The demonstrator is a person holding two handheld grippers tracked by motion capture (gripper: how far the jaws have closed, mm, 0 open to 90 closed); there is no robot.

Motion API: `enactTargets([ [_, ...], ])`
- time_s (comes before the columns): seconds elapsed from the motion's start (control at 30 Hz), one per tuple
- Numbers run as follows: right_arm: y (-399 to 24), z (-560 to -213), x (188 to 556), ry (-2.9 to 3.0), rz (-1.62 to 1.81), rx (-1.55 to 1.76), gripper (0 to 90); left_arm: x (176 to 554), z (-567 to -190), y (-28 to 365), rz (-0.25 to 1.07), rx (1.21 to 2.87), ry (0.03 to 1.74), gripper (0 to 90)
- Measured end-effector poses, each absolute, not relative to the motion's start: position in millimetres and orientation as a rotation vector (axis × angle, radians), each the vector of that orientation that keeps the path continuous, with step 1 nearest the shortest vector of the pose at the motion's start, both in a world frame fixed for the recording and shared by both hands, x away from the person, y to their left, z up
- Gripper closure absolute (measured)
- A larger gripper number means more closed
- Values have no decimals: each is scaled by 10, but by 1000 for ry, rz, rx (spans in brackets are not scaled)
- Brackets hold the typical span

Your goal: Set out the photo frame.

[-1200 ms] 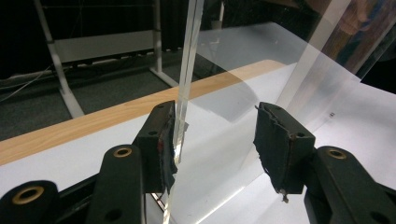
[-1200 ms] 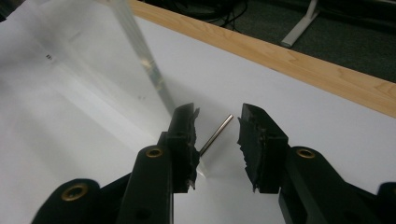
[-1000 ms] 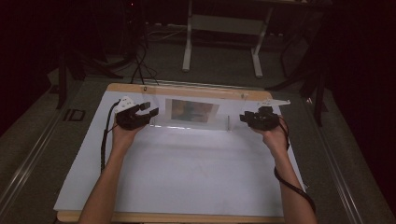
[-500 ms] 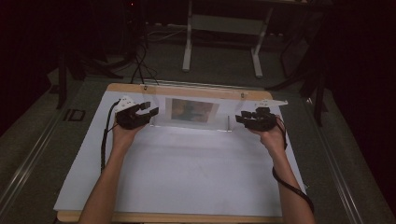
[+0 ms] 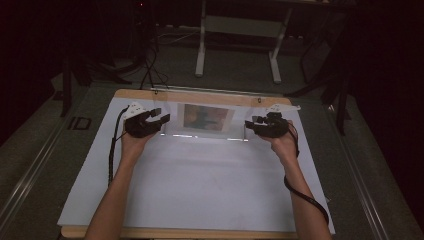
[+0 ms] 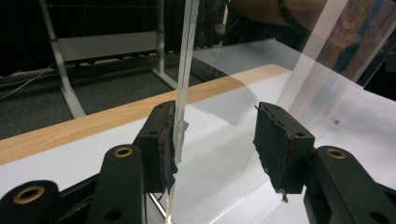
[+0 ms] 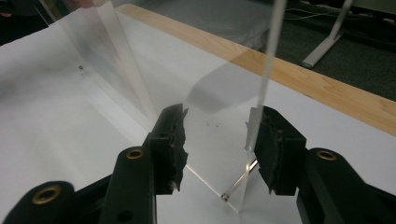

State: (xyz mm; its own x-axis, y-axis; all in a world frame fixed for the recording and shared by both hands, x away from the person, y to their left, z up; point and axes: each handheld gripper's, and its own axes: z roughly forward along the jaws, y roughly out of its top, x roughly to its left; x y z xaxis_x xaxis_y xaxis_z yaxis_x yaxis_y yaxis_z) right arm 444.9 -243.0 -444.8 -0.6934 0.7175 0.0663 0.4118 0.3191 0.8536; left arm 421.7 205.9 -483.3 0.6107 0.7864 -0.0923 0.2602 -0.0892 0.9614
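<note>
The clear stand (image 6: 187, 56) is running off the top edge at 12 o'clock in the left gripper view, its top cut off. The picture (image 5: 206, 117) inside is reading too blurred to make out. The person's forearms are leaving the high view at 6 o'clock.

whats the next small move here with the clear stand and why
Probably draw both grippers back from the clear acrylic stand. It appears to rest on the white table sheet. The left gripper stands open, one pad beside the panel edge, the other apart. The right gripper has just been opening, with the panel between its jaws, unclamped.
</note>
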Motion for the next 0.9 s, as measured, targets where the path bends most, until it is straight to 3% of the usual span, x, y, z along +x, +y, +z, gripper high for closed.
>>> enactTargets([
  [0.9,-2350,-4549,4547,2155,1332,1034,542,4357,-4833,1986,578,1611,961,488],
])
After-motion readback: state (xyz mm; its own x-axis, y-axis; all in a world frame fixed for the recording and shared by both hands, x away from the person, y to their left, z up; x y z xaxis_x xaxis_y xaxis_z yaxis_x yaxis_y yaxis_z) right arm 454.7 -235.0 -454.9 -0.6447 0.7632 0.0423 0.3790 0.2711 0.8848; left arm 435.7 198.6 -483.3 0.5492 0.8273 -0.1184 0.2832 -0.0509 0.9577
